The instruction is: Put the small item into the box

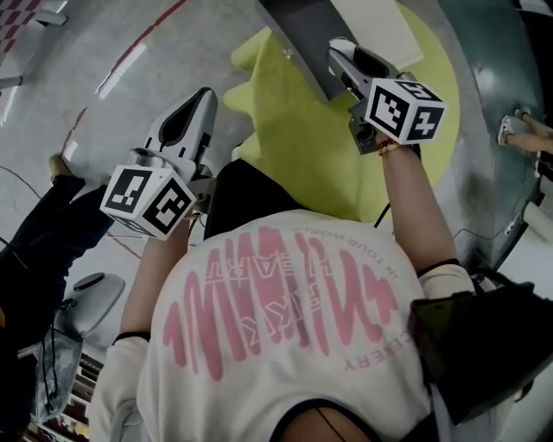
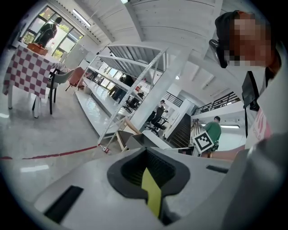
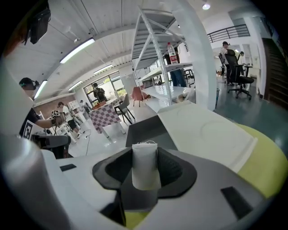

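The right gripper (image 3: 145, 155) is pinching a sachet (image 3: 145, 173), showing only in its own view; the left gripper (image 2: 147, 168) is carrying nothing, jaws together

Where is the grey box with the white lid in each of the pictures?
Head view: the grey box is at the top middle, on the yellow-green table.
Left gripper view: the box is small, just left of centre, left of the right gripper's marker cube.
Right gripper view: the box is central, just beyond the small white pouch in the jaws.
Shared landmark: its white lid, always on the box's right.
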